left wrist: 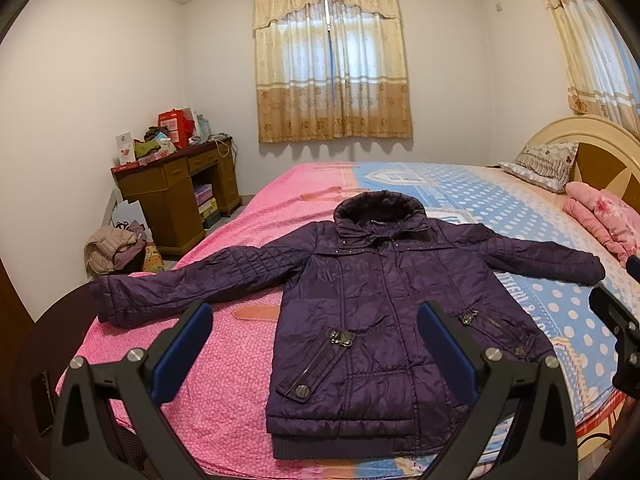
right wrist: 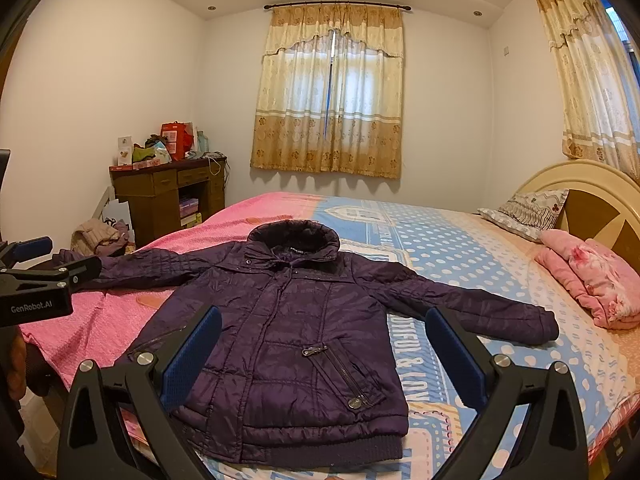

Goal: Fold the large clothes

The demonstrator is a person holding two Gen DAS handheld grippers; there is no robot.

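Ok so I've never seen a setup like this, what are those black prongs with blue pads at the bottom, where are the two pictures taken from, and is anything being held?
Those prongs are handheld grippers, one in each of a person's hands, each with a wide-angle camera looking out along its fingers. One picture comes from the left gripper, the other from the right gripper. Both stand wide open and hold nothing. Ahead is a bed with a pink and blue cover. On it a purple jacket lies flat, front up, sleeves spread out to both sides, not yet folded. A pillow and a folded pink blanket sit near the headboard.
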